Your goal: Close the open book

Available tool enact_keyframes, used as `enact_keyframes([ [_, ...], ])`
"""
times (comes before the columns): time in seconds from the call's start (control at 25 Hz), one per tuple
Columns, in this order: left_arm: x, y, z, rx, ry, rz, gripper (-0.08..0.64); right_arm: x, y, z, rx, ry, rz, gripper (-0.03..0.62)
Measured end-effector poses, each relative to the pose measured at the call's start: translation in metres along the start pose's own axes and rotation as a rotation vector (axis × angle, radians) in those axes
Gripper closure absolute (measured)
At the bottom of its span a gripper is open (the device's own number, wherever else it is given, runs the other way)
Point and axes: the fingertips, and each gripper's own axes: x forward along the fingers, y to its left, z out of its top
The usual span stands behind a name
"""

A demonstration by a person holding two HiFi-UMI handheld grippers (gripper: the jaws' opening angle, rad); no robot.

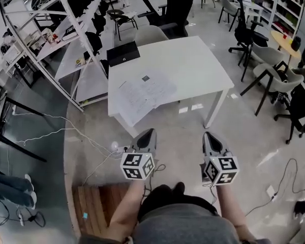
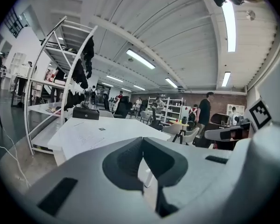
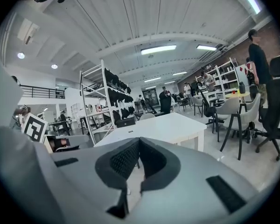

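Pale grey tapered plastic left gripper (image 1: pixel 152 130), matching right gripper (image 1: pixel 207 133). Black ribbed rubbery jaw pads (image 3: pixel 123 160). Black rectangular insets (image 3: pixel 225 193) on shells. White cubes with black square markers (image 1: pixel 138 165) at rear. Forearms unsleeved; grey fabric garment (image 1: pixel 193 223).

Open book (image 1: pixel 142 93): thin white paper pages, matt. Table (image 1: pixel 193 60): smooth white top with low sheen, probably laminate, though it is too far off to be sure. Left gripper (image 1: pixel 147 132) and right gripper (image 1: pixel 209 135): matt grey plastic shells, the right one's dark pads (image 3: pixel 122 160) rough and knurled; floor (image 1: pixel 188 131) polished grey and glossy, slatted board (image 1: pixel 99 202) brown wood, shelf rack (image 1: pixel 66 37) white-painted metal.
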Motion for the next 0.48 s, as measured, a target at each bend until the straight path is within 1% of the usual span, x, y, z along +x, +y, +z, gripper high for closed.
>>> enact_keyframes([
  [0.24, -0.004, 0.009, 0.001, 0.0, -0.004, 0.055, 0.552, 0.002, -0.001, 0.003, -0.002, -0.001, 0.028, 0.589],
  [0.48, 0.002, 0.015, -0.002, 0.022, 0.019, 0.072, 0.552, 0.012, -0.001, 0.003, 0.006, 0.008, 0.043, 0.589],
])
